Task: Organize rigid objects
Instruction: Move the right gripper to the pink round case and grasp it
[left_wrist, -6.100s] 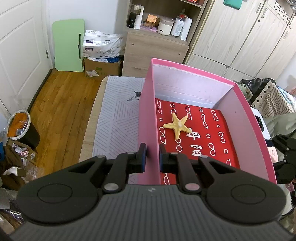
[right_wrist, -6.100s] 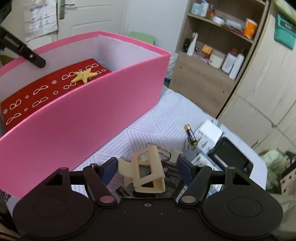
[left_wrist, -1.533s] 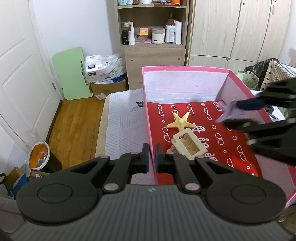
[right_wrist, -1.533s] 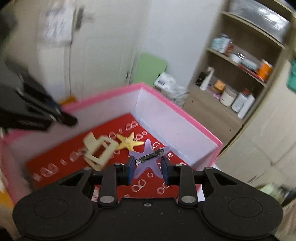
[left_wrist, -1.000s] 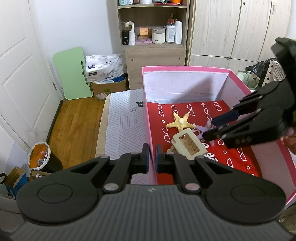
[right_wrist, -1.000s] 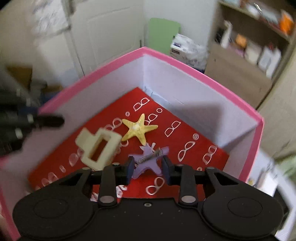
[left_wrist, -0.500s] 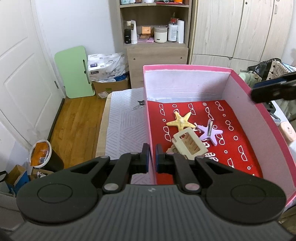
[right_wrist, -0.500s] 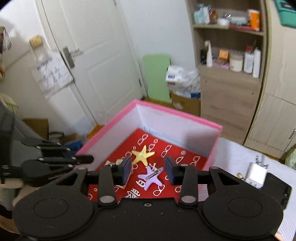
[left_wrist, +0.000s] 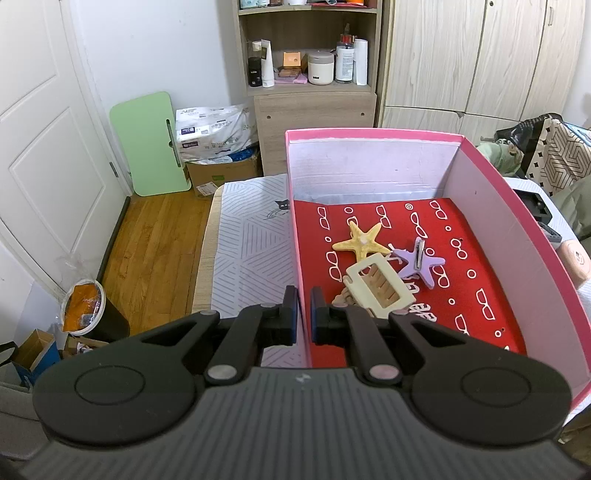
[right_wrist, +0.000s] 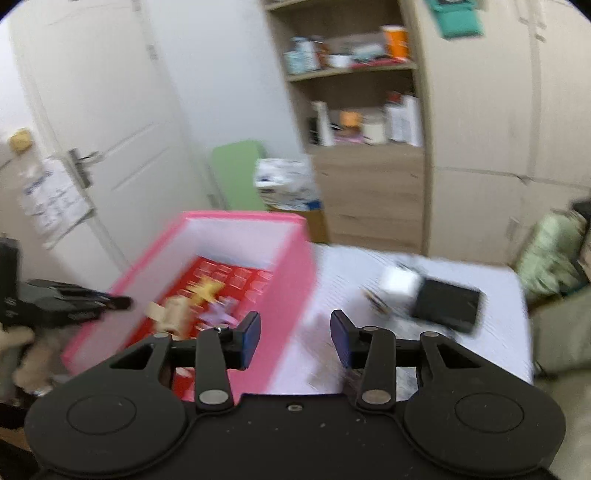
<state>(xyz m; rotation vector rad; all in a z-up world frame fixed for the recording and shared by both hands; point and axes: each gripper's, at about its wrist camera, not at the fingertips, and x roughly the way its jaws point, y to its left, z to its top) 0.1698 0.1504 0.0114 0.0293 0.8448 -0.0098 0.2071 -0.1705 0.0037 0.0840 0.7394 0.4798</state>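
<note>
The left claw (left_wrist: 303, 314) is clamped on the near left wall of the pink box (left_wrist: 517, 206), one finger outside and one inside, just as it was in the earlier left wrist pictures. What differs lies inside the box: six seconds back only the yellow starfish (left_wrist: 362, 240) lay on the red patterned floor; now the cream hair claw clip (left_wrist: 380, 286) rests just nearer than it, partly overlapping it, and the purple star clip (left_wrist: 417, 260) lies to the right of the starfish, touching the cream clip's far corner. A second ago the right claw held that purple star low over the box floor; half a second ago the star was already lying there with the pads apart above it.

In the blurred right wrist view the right claw (right_wrist: 294, 334) has pulled back out of the box and stands above the box's right wall and the white striped cover (right_wrist: 354, 273) on the table beside it. Its jaws have just been opening, and nothing is between them. The purple star clip (right_wrist: 219, 314) sits inside the box, left of and just beyond the left fingertip, with the cream clip (right_wrist: 171, 312) and yellow starfish (right_wrist: 205, 290) further left and further in. Beyond the right fingertip, on the cover right of the box, lie a white block (right_wrist: 400, 282) and a black case (right_wrist: 447, 304).
</note>
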